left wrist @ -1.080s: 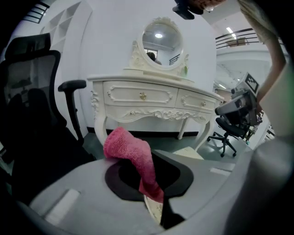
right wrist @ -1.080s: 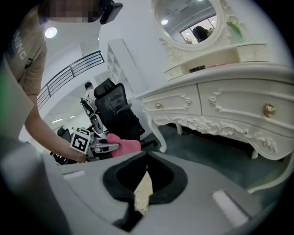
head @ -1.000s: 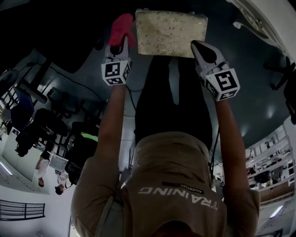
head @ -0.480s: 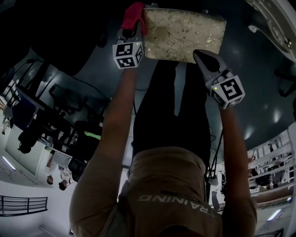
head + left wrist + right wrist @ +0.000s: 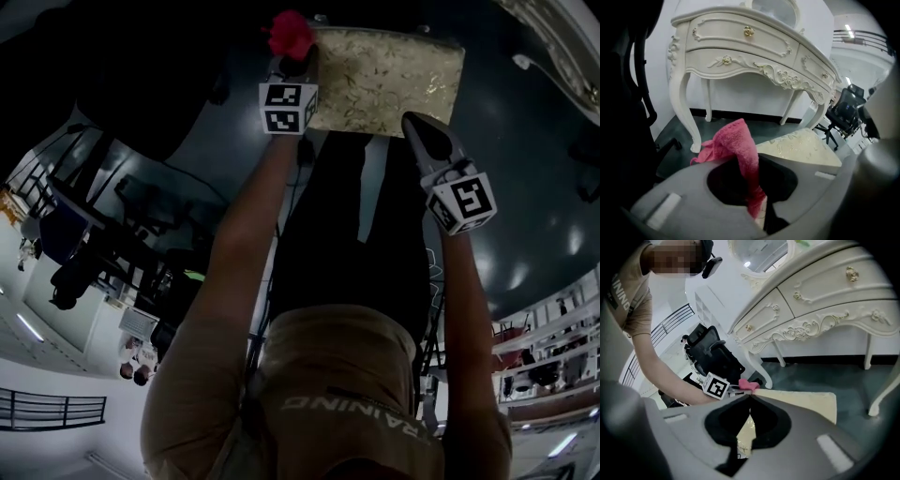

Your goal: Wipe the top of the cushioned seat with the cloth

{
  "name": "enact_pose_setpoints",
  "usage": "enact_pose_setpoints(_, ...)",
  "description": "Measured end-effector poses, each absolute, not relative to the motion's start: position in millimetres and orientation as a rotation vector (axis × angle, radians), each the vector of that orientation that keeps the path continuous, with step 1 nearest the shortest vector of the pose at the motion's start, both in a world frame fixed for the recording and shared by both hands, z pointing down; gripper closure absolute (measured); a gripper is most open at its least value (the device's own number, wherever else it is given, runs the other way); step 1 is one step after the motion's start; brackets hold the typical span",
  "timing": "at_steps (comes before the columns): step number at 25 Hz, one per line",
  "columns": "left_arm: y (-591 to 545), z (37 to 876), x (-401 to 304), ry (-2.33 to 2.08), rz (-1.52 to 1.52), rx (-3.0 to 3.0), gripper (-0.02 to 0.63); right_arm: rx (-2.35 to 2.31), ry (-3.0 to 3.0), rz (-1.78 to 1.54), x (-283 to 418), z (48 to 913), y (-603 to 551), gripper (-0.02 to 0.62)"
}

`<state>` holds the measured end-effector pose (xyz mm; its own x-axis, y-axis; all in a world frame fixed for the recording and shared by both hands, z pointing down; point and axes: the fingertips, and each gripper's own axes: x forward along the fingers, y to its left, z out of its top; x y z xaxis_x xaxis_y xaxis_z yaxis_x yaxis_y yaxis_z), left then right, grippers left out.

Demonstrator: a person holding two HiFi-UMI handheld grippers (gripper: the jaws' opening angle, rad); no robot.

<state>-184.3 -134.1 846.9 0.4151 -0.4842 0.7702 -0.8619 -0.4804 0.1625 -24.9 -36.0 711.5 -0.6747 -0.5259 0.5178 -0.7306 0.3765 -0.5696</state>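
Cloth [image 5: 738, 145]: pink, terry-like, soft and limp. Probably light, and likely to bunch and drag rather than slide. One fold is clamped in the jaws of the left gripper [image 5: 292, 66], with the rest drooping at the left end of the cushioned seat [image 5: 384, 75].
Seat: pale patterned top, padded, should yield under pressure.
Right gripper [image 5: 750, 399]: jaws together, empty, over the seat's near edge.
Best hold: a thicker bunch, for fuller contact.

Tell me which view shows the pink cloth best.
Left gripper view: the cloth sits large at centre, pinched by the left gripper. Head view shows a small bunch; right gripper view only a scrap.
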Motion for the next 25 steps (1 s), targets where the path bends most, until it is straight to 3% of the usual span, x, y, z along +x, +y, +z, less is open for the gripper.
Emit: enact_pose_setpoints(25,-128.6,845.7,-119.0,-1.148,0.959,2.057,0.565,1.115,-2.353,1.066,52.8,719.5,-28.9,0.591)
